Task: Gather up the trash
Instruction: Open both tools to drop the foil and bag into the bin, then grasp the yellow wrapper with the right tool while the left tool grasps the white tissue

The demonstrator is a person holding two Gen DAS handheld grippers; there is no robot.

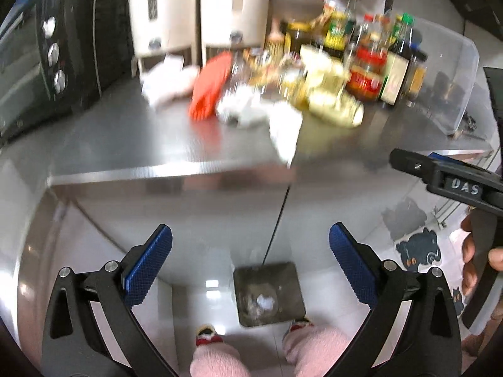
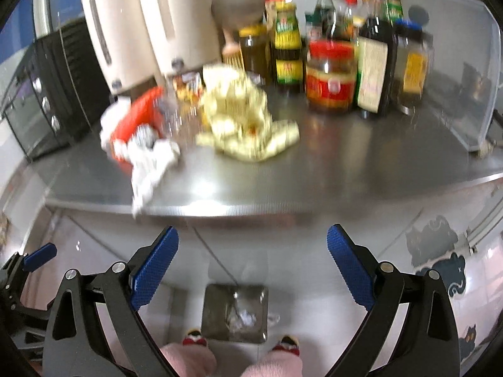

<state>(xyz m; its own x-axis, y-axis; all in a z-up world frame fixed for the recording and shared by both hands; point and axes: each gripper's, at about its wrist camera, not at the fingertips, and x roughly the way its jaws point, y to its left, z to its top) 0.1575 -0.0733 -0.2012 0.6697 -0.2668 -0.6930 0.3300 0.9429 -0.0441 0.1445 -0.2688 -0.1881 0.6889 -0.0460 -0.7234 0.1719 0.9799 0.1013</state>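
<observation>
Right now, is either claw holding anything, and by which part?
Nothing is held. The left claw and the right claw both stand wide open, with nothing between their pads.

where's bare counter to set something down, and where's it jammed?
Free: the front left of the steel counter, between the black oven and the white tissue wad; also front right, between the yellow wrapper and the clear plastic screen. Crowded: the back, with bottles and jars, two cream appliances and the red packet.
</observation>
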